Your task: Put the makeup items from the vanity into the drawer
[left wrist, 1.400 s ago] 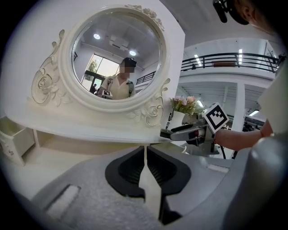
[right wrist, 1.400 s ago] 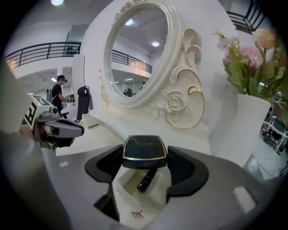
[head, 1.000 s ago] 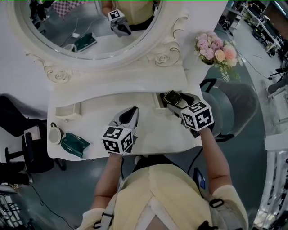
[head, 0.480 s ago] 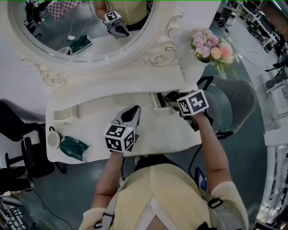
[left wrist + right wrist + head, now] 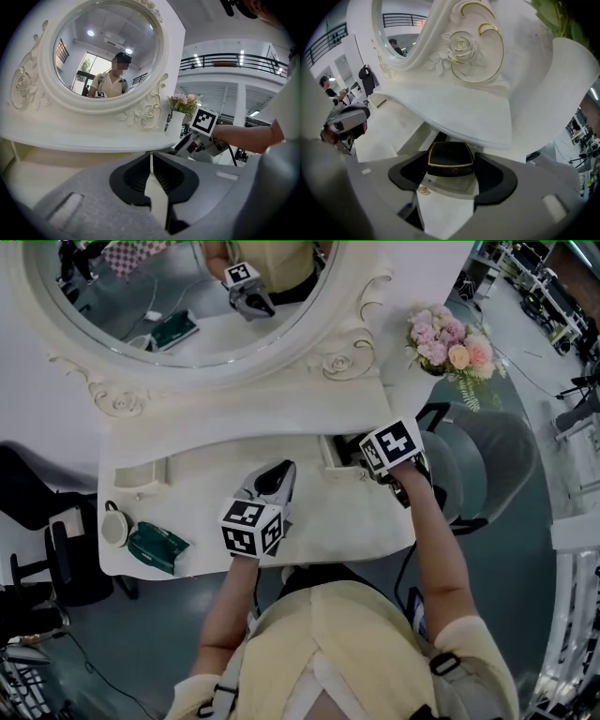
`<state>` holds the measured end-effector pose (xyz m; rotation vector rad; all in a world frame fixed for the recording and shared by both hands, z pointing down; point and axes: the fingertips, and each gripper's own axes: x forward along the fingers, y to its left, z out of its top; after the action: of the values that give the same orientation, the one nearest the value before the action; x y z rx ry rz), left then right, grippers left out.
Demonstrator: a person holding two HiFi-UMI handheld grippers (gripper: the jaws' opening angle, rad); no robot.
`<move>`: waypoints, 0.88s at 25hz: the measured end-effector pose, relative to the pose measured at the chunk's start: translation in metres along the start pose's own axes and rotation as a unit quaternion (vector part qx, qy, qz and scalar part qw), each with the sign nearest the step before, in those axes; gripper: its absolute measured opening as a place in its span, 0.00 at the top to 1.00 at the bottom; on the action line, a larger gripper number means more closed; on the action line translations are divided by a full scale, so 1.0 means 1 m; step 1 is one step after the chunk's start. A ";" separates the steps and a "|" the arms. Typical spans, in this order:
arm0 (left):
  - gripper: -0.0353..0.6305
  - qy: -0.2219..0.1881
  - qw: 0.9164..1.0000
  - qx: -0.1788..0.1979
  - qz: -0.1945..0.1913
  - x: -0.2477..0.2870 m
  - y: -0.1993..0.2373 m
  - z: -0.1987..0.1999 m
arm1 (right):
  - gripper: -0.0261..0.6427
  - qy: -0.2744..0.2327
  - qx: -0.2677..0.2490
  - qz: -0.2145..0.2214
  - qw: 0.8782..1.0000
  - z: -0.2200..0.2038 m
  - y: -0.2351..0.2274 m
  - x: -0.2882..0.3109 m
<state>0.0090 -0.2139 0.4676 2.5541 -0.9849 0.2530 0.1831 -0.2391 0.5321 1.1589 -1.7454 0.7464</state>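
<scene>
The white table (image 5: 197,493) stands under a carved oval mirror (image 5: 141,287), in a large hall with a grey floor; a grey chair (image 5: 487,465) and a vase of flowers (image 5: 450,341) are at its right end. The right gripper (image 5: 451,161) is clamped on a black gold-rimmed compact (image 5: 451,157) at the small open drawer (image 5: 331,451) at the table's back right, tight under the mirror's shelf. The left gripper (image 5: 151,164), jaws together and empty, hovers over the bare middle, well apart from a green case (image 5: 157,546) and a white cup (image 5: 114,527) near the front left edge.
</scene>
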 end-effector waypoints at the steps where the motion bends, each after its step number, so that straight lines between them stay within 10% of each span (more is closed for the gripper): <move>1: 0.93 0.000 1.000 0.000 0.000 0.000 0.000 0.000 | 0.49 0.005 -0.001 -0.005 1.000 0.001 -0.001 0.001; 22: 0.93 0.005 1.000 0.004 0.003 -0.002 0.002 -0.002 | 0.49 0.035 -0.009 -0.070 0.997 0.006 0.000 0.018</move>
<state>0.0062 -0.2136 0.4693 2.5545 -0.9890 0.2712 0.1784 -0.2511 0.5457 1.2153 -1.5917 0.6775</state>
